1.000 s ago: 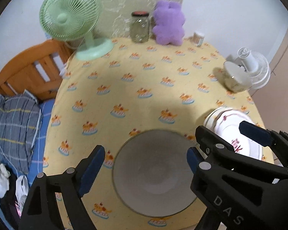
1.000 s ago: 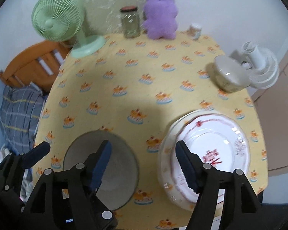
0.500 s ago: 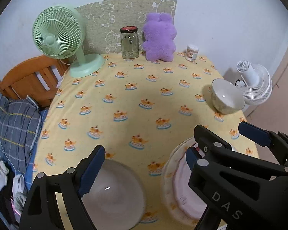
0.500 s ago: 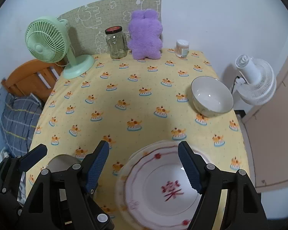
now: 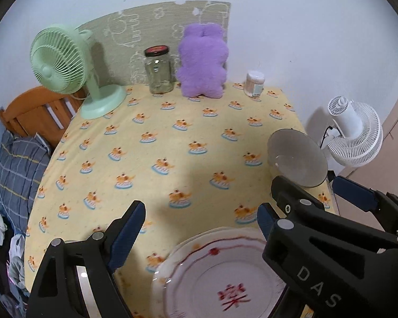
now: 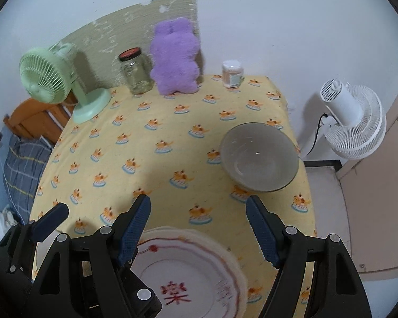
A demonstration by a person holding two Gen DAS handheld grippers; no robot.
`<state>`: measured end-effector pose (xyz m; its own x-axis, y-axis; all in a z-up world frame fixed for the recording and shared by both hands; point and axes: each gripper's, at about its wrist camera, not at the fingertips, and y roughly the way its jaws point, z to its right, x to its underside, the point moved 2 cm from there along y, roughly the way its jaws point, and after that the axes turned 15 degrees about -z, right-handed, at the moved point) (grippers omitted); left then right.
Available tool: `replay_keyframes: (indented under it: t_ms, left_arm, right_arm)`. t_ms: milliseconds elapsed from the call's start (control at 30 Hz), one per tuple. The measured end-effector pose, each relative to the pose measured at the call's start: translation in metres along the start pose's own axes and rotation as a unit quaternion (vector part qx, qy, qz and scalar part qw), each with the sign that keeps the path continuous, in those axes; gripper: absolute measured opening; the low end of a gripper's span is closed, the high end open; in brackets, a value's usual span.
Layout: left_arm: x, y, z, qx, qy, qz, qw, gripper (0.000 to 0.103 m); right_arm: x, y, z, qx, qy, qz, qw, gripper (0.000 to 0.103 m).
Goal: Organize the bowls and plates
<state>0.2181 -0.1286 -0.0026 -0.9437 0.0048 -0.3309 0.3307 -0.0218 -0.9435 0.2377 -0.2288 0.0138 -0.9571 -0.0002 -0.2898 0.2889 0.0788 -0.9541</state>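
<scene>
A bedroom in a home.
A table [image 6: 172,159] under a cartoon-print yellow cloth stands beside a wooden bed frame [image 5: 37,108] with a plaid pillow [image 5: 18,164]; 2 fans, green [image 5: 63,61] and white [image 6: 355,122], and a purple plush toy [image 5: 201,61] furnish it.

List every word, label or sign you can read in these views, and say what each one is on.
"DAS": white letters on the black body of the right hand-held gripper, seen in the left wrist view.
"樂": red character in the middle of the plate.
Label on the small white-lidded container: too small to read.
Red-lidded glass jar: lid marking unreadable.
</scene>
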Motion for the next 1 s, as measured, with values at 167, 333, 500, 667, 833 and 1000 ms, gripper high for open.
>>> replay_keyframes:
  t_ms: [167, 333, 500, 667, 833, 1000]
  left_arm:
    - [-0.012, 0.016, 0.033, -0.005, 0.006, 0.0, 1.0, 0.087]
    - [-0.025, 0.033, 0.059, 0.0, 0.012, 0.001, 0.9999, 0.087]
    - [-0.041, 0.049, 0.083, -0.008, 0.024, -0.003, 0.9997, 0.087]
    - [-0.056, 0.062, 0.1, -0.011, 0.036, 0.0, 0.9993, 0.087]
    - [-0.071, 0.08, 0.112, -0.008, 0.044, -0.001, 0.999, 0.087]
    - [-0.08, 0.099, 0.118, -0.005, 0.041, -0.017, 0.999, 0.069]
  right_arm:
    - [-0.012, 0.007, 0.031, 0.013, -0.001, 0.009, 1.0, 0.077]
    - [-0.025, 0.018, 0.06, 0.029, -0.005, 0.012, 0.999, 0.077]
    - [-0.039, 0.033, 0.086, 0.028, 0.003, 0.01, 1.0, 0.077]
    - [-0.053, 0.046, 0.109, 0.023, 0.024, 0.01, 0.999, 0.077]
    - [-0.068, 0.059, 0.124, 0.033, 0.039, 0.015, 0.999, 0.077]
    - [-0.077, 0.075, 0.136, 0.035, 0.055, 0.011, 0.998, 0.072]
